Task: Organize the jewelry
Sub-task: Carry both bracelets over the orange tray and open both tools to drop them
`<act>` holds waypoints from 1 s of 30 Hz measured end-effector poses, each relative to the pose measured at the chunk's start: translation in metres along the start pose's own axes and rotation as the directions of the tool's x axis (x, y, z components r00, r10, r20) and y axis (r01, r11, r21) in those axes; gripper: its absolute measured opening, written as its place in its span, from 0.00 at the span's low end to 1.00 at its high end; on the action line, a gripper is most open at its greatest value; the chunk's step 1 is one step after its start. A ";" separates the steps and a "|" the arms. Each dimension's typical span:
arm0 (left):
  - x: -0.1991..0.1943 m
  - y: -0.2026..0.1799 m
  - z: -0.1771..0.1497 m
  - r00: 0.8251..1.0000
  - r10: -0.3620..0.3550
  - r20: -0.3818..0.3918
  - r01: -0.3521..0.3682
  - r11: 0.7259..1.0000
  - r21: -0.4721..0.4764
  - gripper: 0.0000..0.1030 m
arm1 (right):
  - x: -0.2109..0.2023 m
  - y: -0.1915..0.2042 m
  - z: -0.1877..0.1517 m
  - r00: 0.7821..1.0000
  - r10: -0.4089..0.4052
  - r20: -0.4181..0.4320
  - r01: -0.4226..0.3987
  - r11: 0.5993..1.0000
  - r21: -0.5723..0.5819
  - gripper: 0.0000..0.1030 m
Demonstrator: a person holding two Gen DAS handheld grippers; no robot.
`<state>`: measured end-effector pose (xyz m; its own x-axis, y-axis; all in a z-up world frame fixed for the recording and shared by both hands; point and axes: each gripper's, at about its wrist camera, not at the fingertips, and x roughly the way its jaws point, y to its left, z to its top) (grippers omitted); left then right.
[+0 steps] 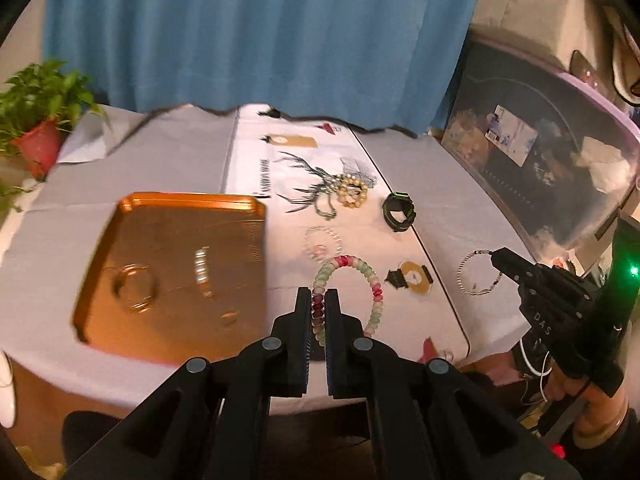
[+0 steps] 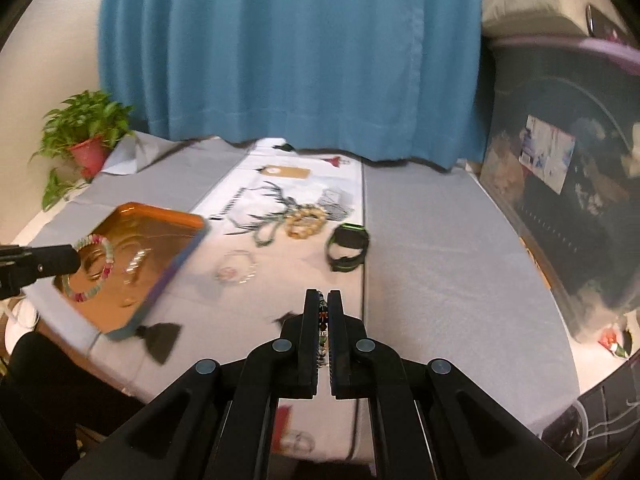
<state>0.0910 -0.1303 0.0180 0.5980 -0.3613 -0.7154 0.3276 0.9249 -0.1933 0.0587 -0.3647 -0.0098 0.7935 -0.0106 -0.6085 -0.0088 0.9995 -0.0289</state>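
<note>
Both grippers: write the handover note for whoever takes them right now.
Left gripper: shut on the pink-green bead bracelet, held over the orange tray.
Right gripper: shut on a thin beaded bracelet, near the table's right side.
Done: the tray holds at least a ring-shaped piece; blur hides the rest.
Left on the cloth: pearl bracelet, green necklace, clear bead bracelet, black-green watch, gold-faced watch. Both held bracelets are not yet released into the tray.
</note>
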 end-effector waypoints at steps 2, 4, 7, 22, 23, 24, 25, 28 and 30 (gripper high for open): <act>-0.019 0.008 -0.010 1.000 0.005 0.016 -0.005 1.000 -0.007 0.04 | -0.016 0.014 -0.004 1.000 0.009 0.010 -0.008 1.000 -0.017 0.04; -0.040 0.016 -0.022 0.999 0.013 0.033 -0.012 1.000 -0.010 0.04 | -0.029 0.027 -0.008 1.000 0.022 0.015 -0.022 0.999 -0.030 0.04; -0.067 0.026 -0.039 0.998 0.035 0.060 -0.035 0.999 -0.004 0.04 | -0.052 0.051 -0.018 0.999 0.049 0.020 -0.048 0.997 -0.059 0.04; -0.128 0.069 -0.117 0.984 0.145 0.105 -0.141 0.989 -0.041 0.04 | -0.124 0.171 -0.072 0.976 0.215 -0.036 -0.217 0.949 -0.226 0.04; -0.131 0.069 -0.120 0.983 0.148 0.109 -0.144 0.989 -0.039 0.04 | -0.126 0.175 -0.073 0.975 0.220 -0.038 -0.222 0.946 -0.234 0.04; -0.132 0.071 -0.123 0.982 0.149 0.112 -0.145 0.989 -0.039 0.04 | -0.129 0.180 -0.075 0.973 0.225 -0.040 -0.228 0.944 -0.240 0.04; -0.133 0.072 -0.124 0.983 0.147 0.113 -0.143 0.989 -0.041 0.04 | -0.131 0.182 -0.076 0.973 0.228 -0.041 -0.231 0.942 -0.243 0.04; -0.135 0.075 -0.126 0.984 0.139 0.114 -0.134 0.990 -0.050 0.04 | -0.134 0.188 -0.077 0.972 0.232 -0.044 -0.235 0.939 -0.249 0.04; -0.137 0.076 -0.128 0.984 0.133 0.116 -0.128 0.991 -0.050 0.04 | -0.137 0.192 -0.078 0.972 0.231 -0.046 -0.234 0.938 -0.256 0.04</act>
<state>-0.0593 0.0041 0.0156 0.7173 -0.2466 -0.6516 0.2116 0.9682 -0.1335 -0.0992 -0.1740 0.0063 0.7415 0.2189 -0.6343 -0.3499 0.9327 -0.0872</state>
